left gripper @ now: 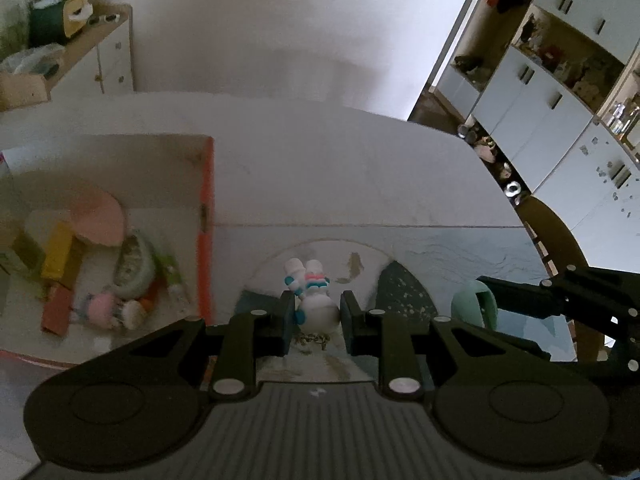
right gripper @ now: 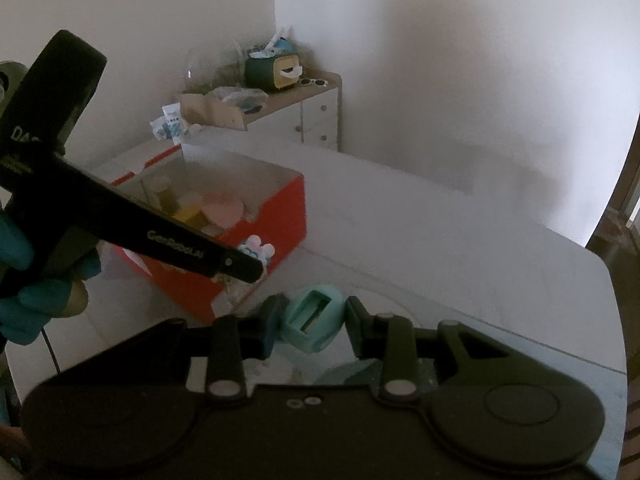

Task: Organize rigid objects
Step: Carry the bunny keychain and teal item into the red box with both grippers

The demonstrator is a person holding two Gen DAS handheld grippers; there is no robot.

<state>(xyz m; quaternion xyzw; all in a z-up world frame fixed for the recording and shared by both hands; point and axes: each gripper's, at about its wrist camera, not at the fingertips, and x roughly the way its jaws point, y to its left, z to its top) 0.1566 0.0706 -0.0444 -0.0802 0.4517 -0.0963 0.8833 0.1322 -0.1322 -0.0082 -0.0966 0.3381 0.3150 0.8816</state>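
White walls (right gripper: 460,60) all round, dim light, and on the right of the left wrist view a tall run of white cupboards (left gripper: 560,100) with open cluttered shelves between the doors. Against the wall stands a small white chest of drawers (right gripper: 320,120) with a wooden top, carrying a dark green tissue holder (right gripper: 272,70) and some loose bits too blurred to name.

Now the table (left gripper: 360,168): broad, white, rounded at its far right corner, with a pale blue mat (left gripper: 480,252) along its near edge, showing a light round patch and dark patches.

Toward the table's left edge sits the red box (right gripper: 280,216), open at the top. Inside it lie a pink round disc (left gripper: 98,218), a yellow block (left gripper: 58,256), a green oval piece (left gripper: 134,268) and small figures near the bottom, all jumbled together.

The left gripper (left gripper: 316,316) is above the mat, just right of the box, jaws clenched on a white snowman figure (left gripper: 316,304) with a striped scarf, the figure clear of the table. A hand in a blue glove (right gripper: 24,276) carries that gripper.

The right gripper (right gripper: 312,322) hangs over the mat near the table's near edge, jaws grasping a mint green oval piece (right gripper: 312,322) with a slot in its face.
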